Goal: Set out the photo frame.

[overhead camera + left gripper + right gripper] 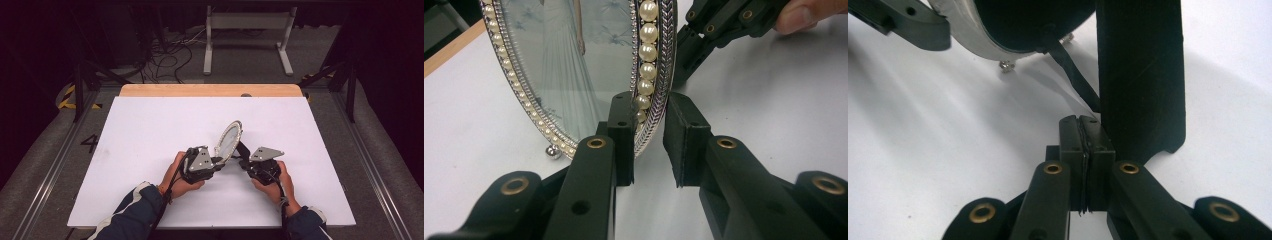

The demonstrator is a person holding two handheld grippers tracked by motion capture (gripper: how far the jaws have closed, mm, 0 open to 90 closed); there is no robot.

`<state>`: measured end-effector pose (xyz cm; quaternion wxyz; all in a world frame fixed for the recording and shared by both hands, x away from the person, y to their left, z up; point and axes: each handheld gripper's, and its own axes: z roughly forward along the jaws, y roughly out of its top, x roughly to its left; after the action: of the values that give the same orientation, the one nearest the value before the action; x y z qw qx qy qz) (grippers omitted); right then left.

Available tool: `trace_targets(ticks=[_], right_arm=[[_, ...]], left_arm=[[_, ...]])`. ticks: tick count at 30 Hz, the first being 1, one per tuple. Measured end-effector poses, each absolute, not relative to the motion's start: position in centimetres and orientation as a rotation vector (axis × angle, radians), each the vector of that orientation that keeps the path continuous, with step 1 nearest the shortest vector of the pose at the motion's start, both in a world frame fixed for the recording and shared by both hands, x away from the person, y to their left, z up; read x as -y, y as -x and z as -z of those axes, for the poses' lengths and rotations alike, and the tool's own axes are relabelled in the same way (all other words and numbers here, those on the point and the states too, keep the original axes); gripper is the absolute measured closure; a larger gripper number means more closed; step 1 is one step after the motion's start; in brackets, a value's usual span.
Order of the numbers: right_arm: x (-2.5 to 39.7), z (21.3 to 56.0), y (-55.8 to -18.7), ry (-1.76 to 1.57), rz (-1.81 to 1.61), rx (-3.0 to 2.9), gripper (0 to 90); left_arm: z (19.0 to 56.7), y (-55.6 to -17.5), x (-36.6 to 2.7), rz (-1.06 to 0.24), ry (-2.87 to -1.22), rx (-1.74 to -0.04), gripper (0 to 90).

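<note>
An oval picture frame [230, 137] with a pearl and silver rim stands tilted on the white table [150, 130]. In the left gripper view its glass [564, 75] shows a figure in a white dress. My left gripper [219, 161] [649, 140] is shut on the frame's lower rim, one jaw on the front and one on the back. My right gripper [243, 159] [1081, 135] is behind the frame, shut on a thin black strap [1075, 75] that runs to the frame's dark back [1033, 20]. The black easel leg [1140, 75] stands just beside it.
A wooden strip [210, 90] borders the table's far edge. Beyond it on the floor stand a white-legged stand [247, 35] and loose cables [165, 55]. Bare table surface lies to the left, the right and behind the frame.
</note>
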<state>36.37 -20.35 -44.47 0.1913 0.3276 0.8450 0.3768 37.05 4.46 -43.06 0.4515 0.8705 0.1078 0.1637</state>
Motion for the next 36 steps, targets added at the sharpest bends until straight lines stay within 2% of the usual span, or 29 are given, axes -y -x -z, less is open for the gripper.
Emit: trace_targets(ticks=[5, 9, 13, 25, 30, 31, 32, 36], right_arm=[[20.6, 44.5, -36.8, -0.945, -1.05, -2.346, 89.6], [21.1, 44.8, -37.3, -0.977, -1.091, -2.328, 88.7], [21.2, 44.9, -37.4, -0.968, -1.097, -2.318, 88.0], [21.1, 44.0, -36.1, -0.944, -1.162, -2.287, 78.3], [20.7, 43.4, -35.1, -0.928, -1.228, -2.293, 65.7], [20.7, 43.3, -34.8, -0.942, -1.256, -2.28, 59.0], [20.7, 43.2, -34.7, -0.957, -1.271, -2.274, 56.5], [20.3, 43.2, -34.5, -0.966, -1.27, -2.268, 53.1]], left_arm=[[43.1, -37.0, -4.2, -0.37, -2.139, -0.253, 79.1], [43.2, -37.0, -4.0, -0.382, -2.132, -0.282, 74.6], [42.7, -36.4, -4.3, -0.409, -2.124, -0.249, 74.2], [42.5, -35.9, -8.2, -0.392, -2.129, -0.306, 54.5], [43.4, -35.2, -11.1, -0.443, -2.184, -0.347, 54.2], [43.7, -34.9, -12.1, -0.439, -2.188, -0.375, 49.3], [43.8, -34.8, -12.7, -0.434, -2.193, -0.386, 47.1], [44.2, -34.1, -14.3, -0.438, -2.187, -0.429, 42.1]])
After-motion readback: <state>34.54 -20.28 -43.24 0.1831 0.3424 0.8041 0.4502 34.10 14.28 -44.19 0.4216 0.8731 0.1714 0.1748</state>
